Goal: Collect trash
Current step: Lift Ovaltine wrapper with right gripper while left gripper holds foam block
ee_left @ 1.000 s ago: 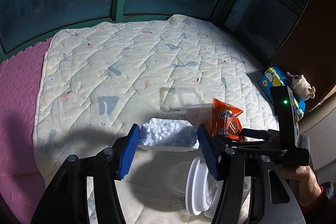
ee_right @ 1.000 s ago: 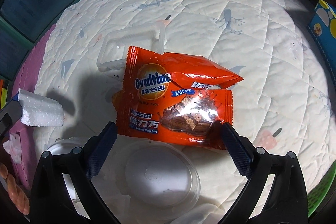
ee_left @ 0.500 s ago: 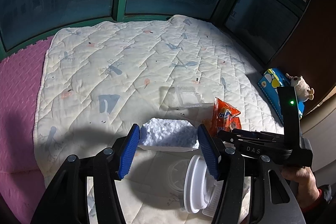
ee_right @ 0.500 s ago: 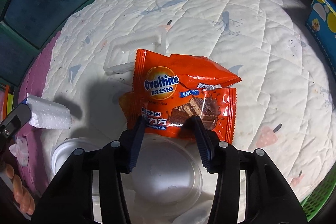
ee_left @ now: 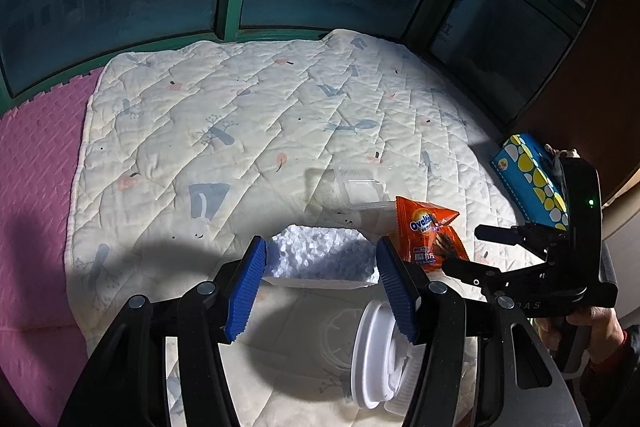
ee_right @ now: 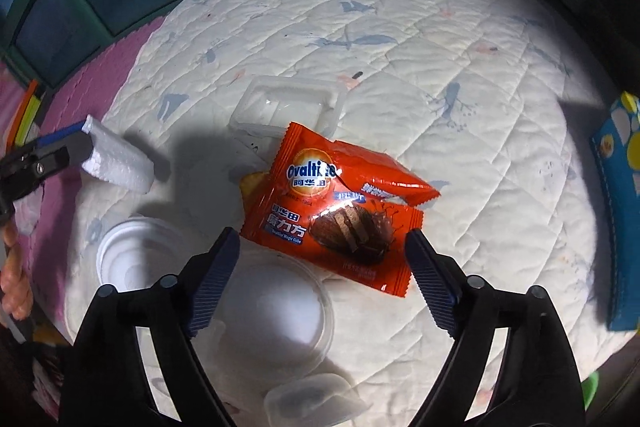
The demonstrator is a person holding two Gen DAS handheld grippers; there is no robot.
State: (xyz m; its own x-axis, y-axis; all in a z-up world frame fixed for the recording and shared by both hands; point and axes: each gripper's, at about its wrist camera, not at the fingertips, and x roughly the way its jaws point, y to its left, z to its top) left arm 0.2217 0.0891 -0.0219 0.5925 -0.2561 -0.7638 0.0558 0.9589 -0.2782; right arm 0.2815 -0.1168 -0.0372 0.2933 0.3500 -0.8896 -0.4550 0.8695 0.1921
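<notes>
The left gripper is clamped on a white foam block, its two blue ribbed pads pressed against the block's two ends so that the foam spans the whole gap between them and hangs above the quilted mat. In the right wrist view the same foam block juts out from that claw's tip, clear of the quilt, with its shadow cast on the fabric beside it. The right gripper stands with its fingers spread wide apart and grips nothing; the orange Ovaltine wrapper lies flat on the mat just ahead of it, its near edge reaching in between the two fingertips without touching either pad as far as can be seen. Beyond the wrapper, partly tucked under its far edge, sits a clear plastic tray. Directly below the open claw lies a clear round lid, and to that claw's left a white round lid rests on the quilt; a small clear tub shows at the bottom edge between the claw's arms. Far off to the right of the right claw a blue patterned box lies at the mat's edge.
</notes>
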